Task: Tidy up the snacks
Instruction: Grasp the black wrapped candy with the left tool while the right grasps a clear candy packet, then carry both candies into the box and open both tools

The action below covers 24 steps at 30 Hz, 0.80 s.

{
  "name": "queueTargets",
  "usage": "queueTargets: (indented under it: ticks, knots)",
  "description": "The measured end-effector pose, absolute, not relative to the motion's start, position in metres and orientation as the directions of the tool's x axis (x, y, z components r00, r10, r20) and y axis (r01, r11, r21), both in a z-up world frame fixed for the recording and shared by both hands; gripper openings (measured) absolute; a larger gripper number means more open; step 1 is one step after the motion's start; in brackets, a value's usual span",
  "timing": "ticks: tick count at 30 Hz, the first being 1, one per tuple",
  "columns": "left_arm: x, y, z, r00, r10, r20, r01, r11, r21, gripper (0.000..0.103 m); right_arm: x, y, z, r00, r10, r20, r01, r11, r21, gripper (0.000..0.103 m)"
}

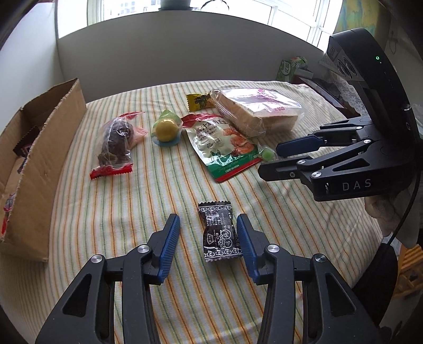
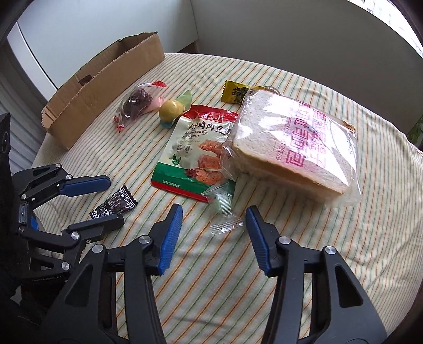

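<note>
Cardboard box (image 1: 39,158) contents half hidden | both claws spread, empty | bread bag (image 2: 290,148) overlaps pouch (image 2: 190,148)

striped tablecloth (image 2: 290,251) | window (image 1: 211,10) | green carton (image 1: 286,69), possibly tissues

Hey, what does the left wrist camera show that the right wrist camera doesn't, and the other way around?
Only the left wrist view looks into the cardboard box, where wrapped snacks already lie, and shows the window. Only the right wrist view shows the clear-wrapped green candy in full, ahead of the open right gripper, and the bread bag label. Both show the black candy packet between the fingers of the open left gripper, the chicken snack pouch and the yellow ball snack.
</note>
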<state>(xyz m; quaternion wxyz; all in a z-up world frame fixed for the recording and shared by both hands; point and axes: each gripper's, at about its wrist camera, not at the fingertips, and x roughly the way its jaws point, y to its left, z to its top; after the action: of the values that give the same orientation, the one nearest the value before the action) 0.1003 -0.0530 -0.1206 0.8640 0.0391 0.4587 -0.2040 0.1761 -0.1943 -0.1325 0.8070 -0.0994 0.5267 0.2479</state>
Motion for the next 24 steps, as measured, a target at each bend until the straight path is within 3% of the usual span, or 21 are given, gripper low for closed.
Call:
queueTargets:
  ticks: [6,24]
  knots:
    - [0.099,-0.051,-0.121,0.503,-0.306,-0.808,0.385,0.917,-0.107,0.024,0.176,-0.190,-0.132,0.326,0.276,-0.904,-0.504,0.860,0.080,0.026]
    - [0.101,-0.037,-0.104,0.552,-0.313,-0.773,0.353,0.927,-0.123,0.024,0.162,-0.189,-0.101,0.372,0.317,-0.873,-0.504,0.858,0.097,0.025]
